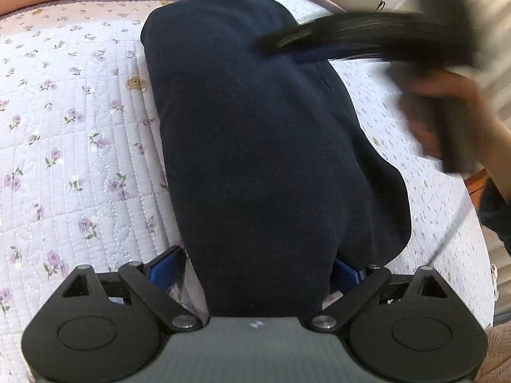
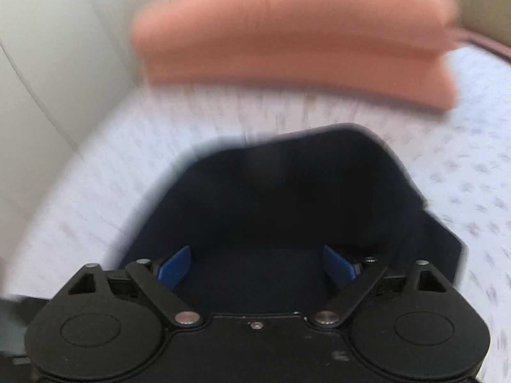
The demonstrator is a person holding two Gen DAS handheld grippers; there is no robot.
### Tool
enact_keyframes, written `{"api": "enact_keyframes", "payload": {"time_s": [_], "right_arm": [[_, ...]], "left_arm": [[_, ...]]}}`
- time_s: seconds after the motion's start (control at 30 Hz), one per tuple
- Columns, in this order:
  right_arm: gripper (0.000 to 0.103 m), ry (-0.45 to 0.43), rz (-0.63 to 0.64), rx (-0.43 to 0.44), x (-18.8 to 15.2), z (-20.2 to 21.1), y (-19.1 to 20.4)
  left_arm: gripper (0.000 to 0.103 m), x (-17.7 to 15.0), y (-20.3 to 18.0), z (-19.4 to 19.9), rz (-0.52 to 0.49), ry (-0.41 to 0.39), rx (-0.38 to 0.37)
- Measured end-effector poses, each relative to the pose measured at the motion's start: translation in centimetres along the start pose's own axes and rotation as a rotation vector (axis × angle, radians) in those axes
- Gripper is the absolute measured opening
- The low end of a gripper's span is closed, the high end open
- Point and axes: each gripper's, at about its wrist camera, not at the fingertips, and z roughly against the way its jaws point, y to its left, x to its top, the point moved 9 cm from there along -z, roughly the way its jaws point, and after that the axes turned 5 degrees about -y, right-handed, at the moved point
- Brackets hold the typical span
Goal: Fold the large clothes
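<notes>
A dark navy garment (image 1: 255, 134) lies folded into a long thick bundle on the floral quilt (image 1: 80, 127). My left gripper (image 1: 255, 271) stands open at its near end. The cloth lies between the blue pads (image 1: 166, 271), and a gap shows beside the left pad. My right gripper (image 1: 297, 48) is a dark blur over the bundle's far right side, with a hand (image 1: 447, 118) behind it. In the right wrist view the right gripper (image 2: 257, 265) is open above the navy garment (image 2: 287, 191), and nothing is pinched between its pads (image 2: 175, 268).
Pink pillows (image 2: 287, 41) are stacked at the head of the bed, beyond the garment. A white cabinet or wall (image 2: 48, 63) stands to the left of the bed. A wooden piece of furniture (image 1: 476, 185) shows past the quilt's right edge.
</notes>
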Motion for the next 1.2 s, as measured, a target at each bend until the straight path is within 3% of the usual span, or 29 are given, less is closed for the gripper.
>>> {"api": "enact_keyframes", "payload": {"time_s": [0.07,0.13,0.27,0.43,0.57,0.6,0.73,0.77,0.83,0.9,1.03,1.13,1.2], "right_arm": [[0.103,-0.067,-0.074,0.010,1.9,-2.1,-1.0],[0.103,-0.048,-0.114,0.020,2.5,-3.1,-1.7],[0.103,-0.080,-0.150,-0.006,2.4,-3.9,-3.4],[0.103,-0.076,-0.196,-0.019,1.9,-2.1,-5.0],[0.102,-0.111,-0.257,-0.226,2.8,3.9,-9.0],[0.102,-0.118,-0.254,-0.233,3.0,6.1,-9.4],[0.103,-0.236,-0.204,-0.138,2.7,15.6,-7.6],[0.103,-0.258,-0.174,-0.137,2.4,18.0,-7.0],[0.103,-0.288,-0.137,-0.133,1.4,22.1,-5.3],[0.103,-0.299,-0.123,-0.109,-0.2,25.4,-3.4],[0.103,-0.316,-0.134,-0.093,-3.8,29.3,-0.3],[0.103,-0.312,-0.179,-0.157,-7.1,29.7,1.1],[0.103,-0.264,-0.189,-0.199,-9.4,28.8,1.9]], "left_arm": [[0.097,-0.1,1.8,0.7,0.053,-0.008,-0.009],[0.097,0.1,2.0,0.7,0.087,-0.013,-0.017],[0.098,0.1,1.2,0.3,0.003,-0.005,0.027],[0.097,-0.6,0.2,0.4,-0.071,0.006,0.093],[0.088,-1.9,-0.2,2.0,-0.115,0.047,0.186],[0.084,-2.0,-0.4,3.0,-0.122,0.050,0.210],[0.083,-0.4,-1.4,7.1,-0.146,0.015,0.308],[0.085,0.3,-1.9,8.3,-0.154,-0.008,0.333],[0.099,2.1,-2.8,10.8,-0.167,-0.067,0.412],[0.100,3.2,-3.6,12.6,-0.162,-0.101,0.478],[0.100,3.3,-6.0,14.8,-0.143,-0.107,0.471],[0.100,2.8,-7.0,14.9,-0.117,-0.098,0.472],[0.100,2.4,-7.5,14.8,-0.113,-0.110,0.488]]}}
